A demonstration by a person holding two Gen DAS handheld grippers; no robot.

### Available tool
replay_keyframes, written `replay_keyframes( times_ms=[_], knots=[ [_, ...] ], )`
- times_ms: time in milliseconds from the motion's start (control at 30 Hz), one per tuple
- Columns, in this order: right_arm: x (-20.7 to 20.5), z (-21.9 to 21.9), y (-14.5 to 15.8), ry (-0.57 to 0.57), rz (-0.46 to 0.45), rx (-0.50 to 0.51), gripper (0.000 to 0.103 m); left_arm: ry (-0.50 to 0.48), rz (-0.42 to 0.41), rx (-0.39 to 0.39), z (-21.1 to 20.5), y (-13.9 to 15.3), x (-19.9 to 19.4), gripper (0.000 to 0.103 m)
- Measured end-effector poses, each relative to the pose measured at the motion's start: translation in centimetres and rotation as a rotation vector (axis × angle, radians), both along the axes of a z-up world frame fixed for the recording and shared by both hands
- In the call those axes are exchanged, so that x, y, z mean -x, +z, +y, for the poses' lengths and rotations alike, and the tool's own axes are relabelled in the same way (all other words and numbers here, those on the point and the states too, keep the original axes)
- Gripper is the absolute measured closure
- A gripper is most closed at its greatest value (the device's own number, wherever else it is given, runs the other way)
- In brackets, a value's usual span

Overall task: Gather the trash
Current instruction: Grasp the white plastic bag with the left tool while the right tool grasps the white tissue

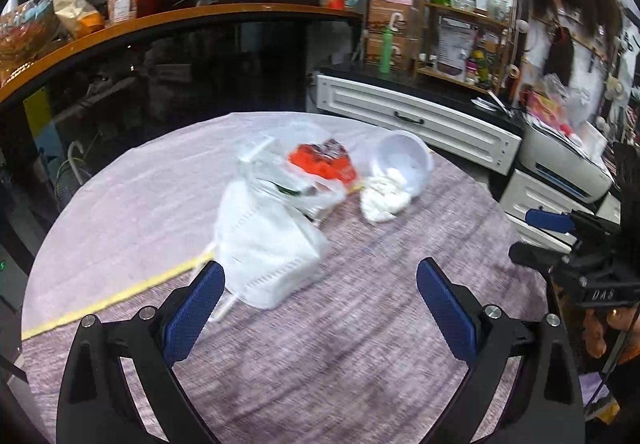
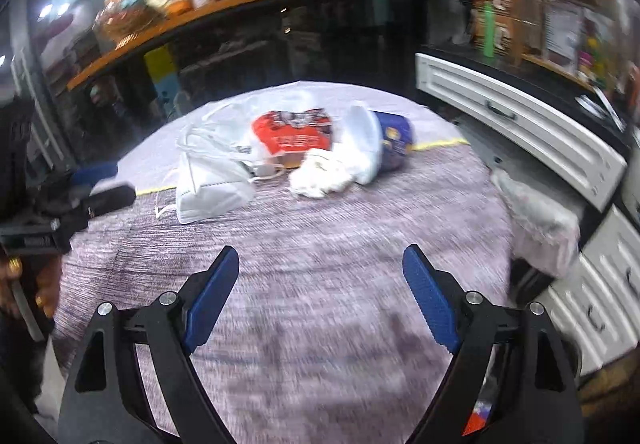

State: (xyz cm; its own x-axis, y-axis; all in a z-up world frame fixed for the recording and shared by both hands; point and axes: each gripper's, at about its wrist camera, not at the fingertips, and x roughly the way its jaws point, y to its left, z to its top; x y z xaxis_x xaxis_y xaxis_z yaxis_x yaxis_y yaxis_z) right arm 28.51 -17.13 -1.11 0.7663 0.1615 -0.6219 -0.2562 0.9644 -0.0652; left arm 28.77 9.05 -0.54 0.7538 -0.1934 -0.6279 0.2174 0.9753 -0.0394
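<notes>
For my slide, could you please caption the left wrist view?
Open left gripper nears a folded white face mask, clear plastic bag and tipped white paper cup.

Face mask (image 1: 266, 248), wrapper (image 1: 322, 163), tissue (image 1: 384, 199) (crumpled), tipped cup (image 1: 402, 159)

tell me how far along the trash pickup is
Nothing looks collected yet. Left gripper and right gripper are both open and empty. Left to gather from the table: face mask, plastic bag with orange wrapper, crumpled tissue, tipped paper cup.

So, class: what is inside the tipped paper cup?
The cup lies on its side. Crumpled white tissue spills from its mouth onto the table. Its inside looks white; anything deeper is unclear.
</notes>
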Motion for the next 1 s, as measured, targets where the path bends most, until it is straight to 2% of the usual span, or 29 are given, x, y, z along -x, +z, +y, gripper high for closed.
replay_keyframes(
  times_ms=[133,300,500,567,633,767,867,1000],
  knots=[
    [-4.2,2.5,-0.8,0.061,0.029,0.068,0.02,0.014,0.01,0.0,1.2,0.4,-1.7,0.009],
    [-9.8,4.2,-2.6,0.068,0.087,0.131,0.02,0.004,0.025,-0.026,1.6,0.4,-3.7,0.012],
    [-14.3,6.8,-4.3,0.077,0.12,0.255,0.028,0.01,0.052,-0.019,2.6,0.3,-7.0,0.013],
    [-15.4,7.3,-5.0,0.068,0.138,0.297,0.04,0.008,0.065,-0.006,3.0,0.3,-8.1,0.013],
    [-15.9,7.8,-5.6,0.052,0.124,0.351,0.046,0.008,0.073,-0.001,3.2,0.4,-8.9,0.013],
    [-15.3,8.2,-5.5,0.053,0.08,0.404,0.075,0.013,0.099,-0.018,3.4,0.5,-11.6,0.014],
    [-15.0,7.7,-4.9,0.063,0.083,0.369,0.087,-0.003,0.153,-0.036,3.0,0.1,-14.7,0.016],
    [-14.3,6.9,-4.2,0.062,0.077,0.321,0.088,-0.026,0.249,-0.039,2.5,-1.1,-18.1,0.027]
  ],
)
